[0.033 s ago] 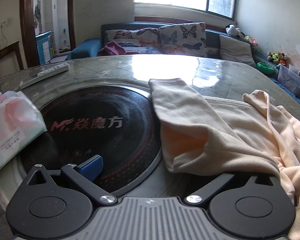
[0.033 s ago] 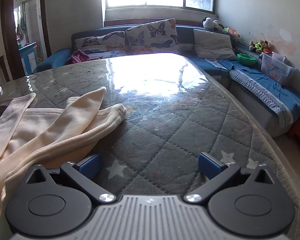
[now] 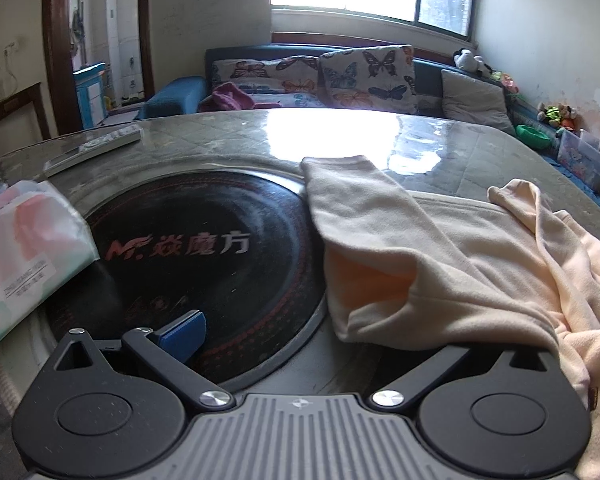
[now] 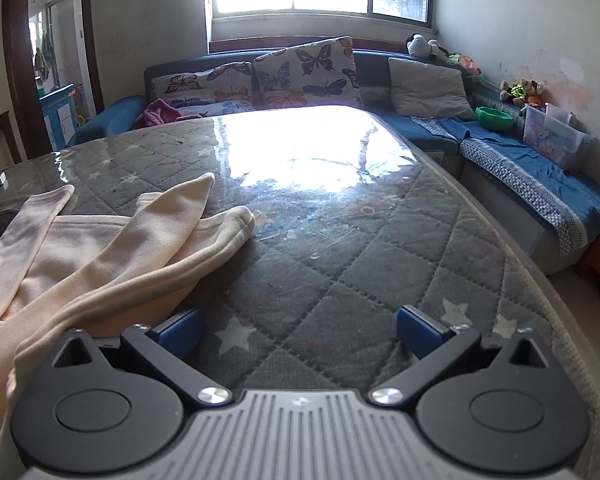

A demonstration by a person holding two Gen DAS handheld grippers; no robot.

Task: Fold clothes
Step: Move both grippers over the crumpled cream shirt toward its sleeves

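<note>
nothing has moved: the cream garment [image 3: 440,264] lies rumpled, sleeves splayed, both the left gripper [image 3: 300,332] and right gripper [image 4: 298,324] released.

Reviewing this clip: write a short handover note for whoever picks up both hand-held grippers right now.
Left hand-held gripper: open; its right finger is hidden under the cream garment, so contact is unclear.
Right hand-held gripper: open, empty, over the bare quilted table, its left finger at the garment's edge.
Garment: spread loosely, sleeves crossing the body, partly overlapping the black cooktop disc. A tissue pack lies to the left.
Done: no neat fold visible.
Left: flatten, fold sleeves in, fold the body.
</note>
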